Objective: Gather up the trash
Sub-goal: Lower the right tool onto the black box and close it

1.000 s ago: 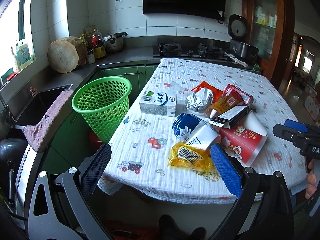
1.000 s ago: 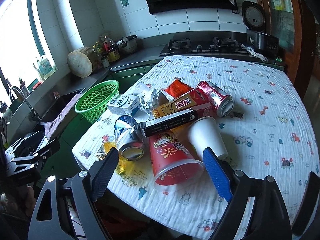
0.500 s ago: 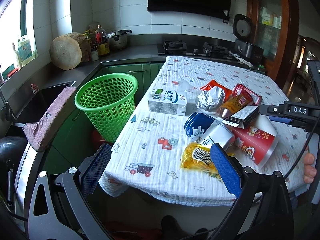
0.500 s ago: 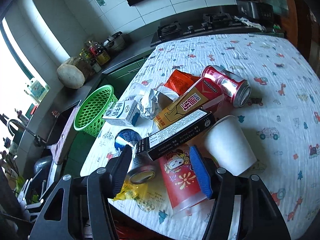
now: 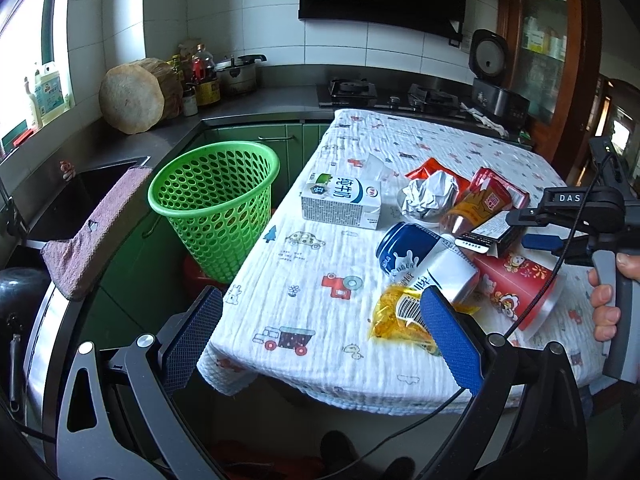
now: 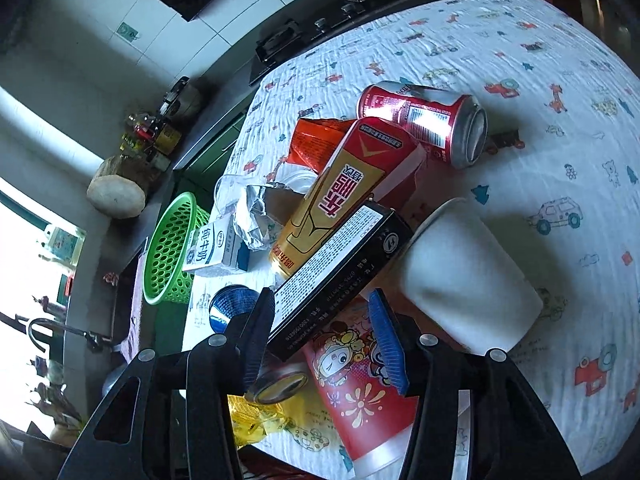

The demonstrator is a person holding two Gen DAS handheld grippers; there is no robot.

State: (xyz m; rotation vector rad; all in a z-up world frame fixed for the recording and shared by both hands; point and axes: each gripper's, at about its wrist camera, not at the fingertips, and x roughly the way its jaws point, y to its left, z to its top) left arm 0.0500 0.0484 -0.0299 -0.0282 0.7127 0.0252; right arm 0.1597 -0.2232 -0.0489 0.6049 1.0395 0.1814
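Black box (image 6: 336, 276) now between closing tool (image 6: 320, 340)

A round wooden chopping block (image 5: 132, 98) stands on the counter near a pot (image 5: 236, 76).

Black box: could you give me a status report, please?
Right gripper just closing, black box between jaws, not clamped. Left gripper open, empty. Red cup underneath.
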